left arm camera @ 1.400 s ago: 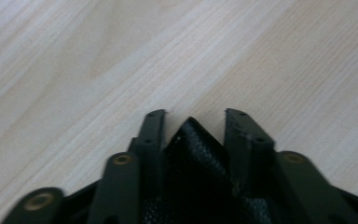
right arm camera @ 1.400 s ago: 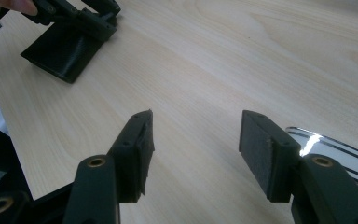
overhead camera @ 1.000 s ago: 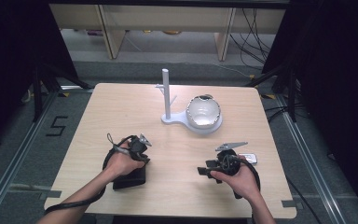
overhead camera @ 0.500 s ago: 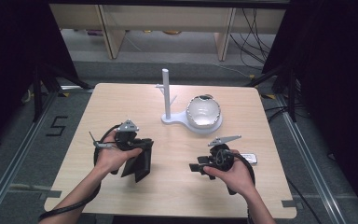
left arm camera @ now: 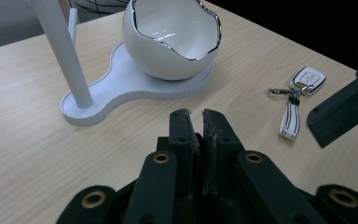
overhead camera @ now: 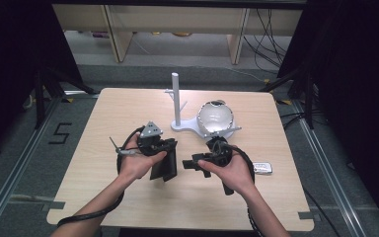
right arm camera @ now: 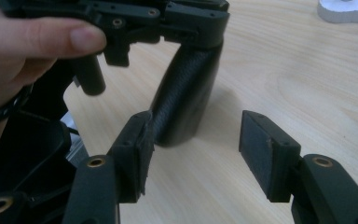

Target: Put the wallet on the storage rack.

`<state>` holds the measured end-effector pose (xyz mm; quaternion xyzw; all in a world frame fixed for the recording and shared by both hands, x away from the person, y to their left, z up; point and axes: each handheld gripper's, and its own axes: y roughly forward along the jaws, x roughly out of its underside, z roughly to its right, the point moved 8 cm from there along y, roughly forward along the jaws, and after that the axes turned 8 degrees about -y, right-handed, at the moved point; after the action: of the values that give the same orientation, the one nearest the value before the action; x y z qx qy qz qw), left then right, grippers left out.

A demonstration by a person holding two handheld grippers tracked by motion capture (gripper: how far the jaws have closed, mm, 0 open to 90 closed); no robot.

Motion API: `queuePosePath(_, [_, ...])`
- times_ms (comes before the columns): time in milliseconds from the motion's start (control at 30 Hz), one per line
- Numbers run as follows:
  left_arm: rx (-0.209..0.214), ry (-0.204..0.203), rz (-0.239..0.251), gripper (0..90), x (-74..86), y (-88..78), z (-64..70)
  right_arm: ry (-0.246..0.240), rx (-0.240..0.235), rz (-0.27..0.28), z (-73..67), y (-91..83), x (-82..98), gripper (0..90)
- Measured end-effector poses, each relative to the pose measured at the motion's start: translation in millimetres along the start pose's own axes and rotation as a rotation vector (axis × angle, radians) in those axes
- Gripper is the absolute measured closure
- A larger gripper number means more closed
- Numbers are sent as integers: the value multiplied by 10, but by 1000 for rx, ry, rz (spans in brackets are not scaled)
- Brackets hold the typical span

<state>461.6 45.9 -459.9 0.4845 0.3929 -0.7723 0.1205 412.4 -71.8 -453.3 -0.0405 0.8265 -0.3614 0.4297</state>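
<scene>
Keys (left arm camera: 299,95) flat on worktop (overhead camera: 128,108), long axis toward me, just beside my right gripper (right arm camera: 193,154), jaws wide, empty, nearer. My left gripper (left arm camera: 196,116) closed, empty, farther; bowl (left arm camera: 172,39) beyond.

A big number 5 (overhead camera: 59,133) is marked in dark tape on the grey floor (overhead camera: 24,163), to the left of the wooden table (overhead camera: 128,207). It is the one sign that can be read. The car key (left arm camera: 308,79) on the table has small marks on its buttons, but they are too tiny to tell.
</scene>
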Motion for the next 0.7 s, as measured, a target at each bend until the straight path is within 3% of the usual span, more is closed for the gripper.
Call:
queuePosePath(33, [-16,6,5,820,-22,15,18,-1,22,-6,28,45,-35,442])
queuePosePath(167, [-6,9,14,820,-55,46,57,30,32,-24,9,125,-61,419])
queuePosePath(200, [-26,12,20,820,-73,56,72,20,49,-32,23,147,-62,413])
queuePosePath(267, [-26,24,14,820,-75,59,78,25,66,-35,21,161,-63,406])
queuePosePath(500, [-19,6,55,820,-127,111,152,21,143,-83,50,305,-47,358])
queuePosePath(600, [-21,-5,62,821,-142,108,170,30,148,-91,64,337,-29,367])
queuePosePath(700, [-11,-4,66,820,-146,102,212,43,138,-128,113,370,38,575])
